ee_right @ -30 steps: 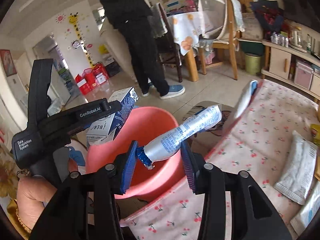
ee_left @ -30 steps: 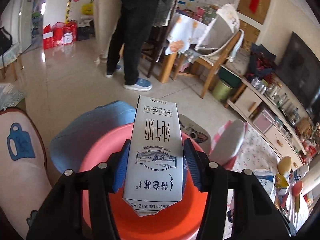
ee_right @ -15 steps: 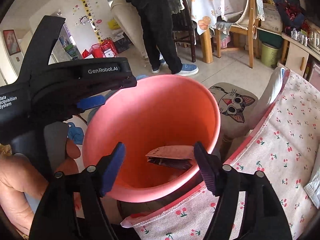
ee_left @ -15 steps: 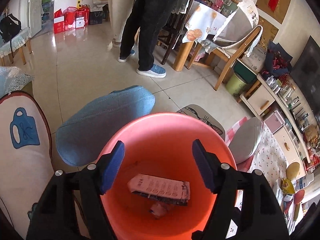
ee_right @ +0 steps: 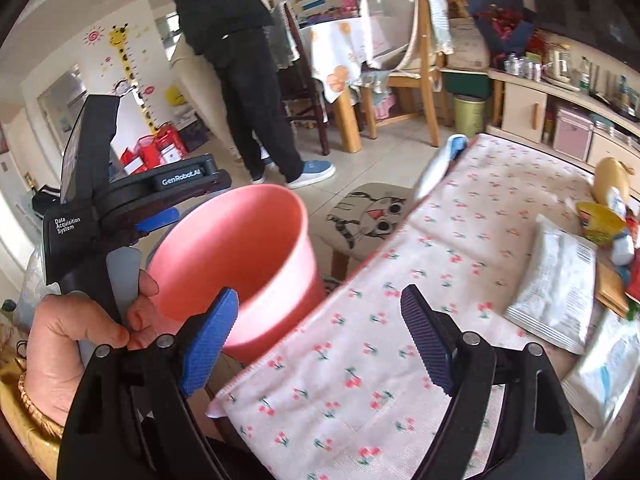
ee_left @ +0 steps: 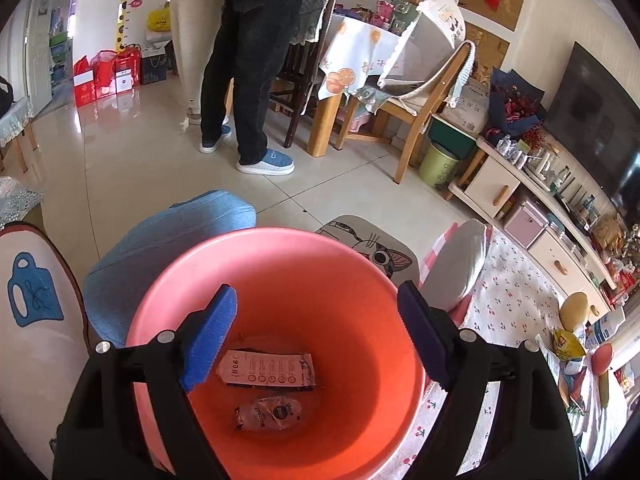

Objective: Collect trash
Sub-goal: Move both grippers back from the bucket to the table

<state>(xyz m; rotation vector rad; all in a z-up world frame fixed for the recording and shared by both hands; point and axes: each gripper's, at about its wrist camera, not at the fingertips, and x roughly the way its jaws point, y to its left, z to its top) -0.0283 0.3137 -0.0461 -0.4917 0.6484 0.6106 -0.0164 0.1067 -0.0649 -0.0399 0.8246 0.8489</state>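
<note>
The pink bucket (ee_left: 280,280) fills the lower left wrist view, and my left gripper (ee_left: 316,308) hangs over its mouth. Its jaws are opening, with nothing between them. On the bucket's bottom lie a milk carton (ee_left: 266,370) and a clear wrapper (ee_left: 272,412). In the right wrist view my right gripper (ee_right: 320,304) is above the edge of the cherry-print tablecloth (ee_right: 460,220), to the right of the bucket (ee_right: 240,240). Its jaws are opening too and hold nothing. A white packet (ee_right: 556,280) lies on the cloth to the right.
More packets (ee_right: 608,376) and a yellow wrapper (ee_right: 600,220) crowd the table's right end. A hand (ee_right: 80,332) holds the left gripper beside the bucket. A cat-print stool (ee_left: 376,248) and a blue cushion (ee_left: 168,240) stand behind it. A person in dark clothes (ee_left: 248,60) stands by the dining table.
Both grippers opened wide. The milk carton left the left jaws and the tube left the right jaws, over the bucket. The right gripper then swung right, over the tablecloth.
</note>
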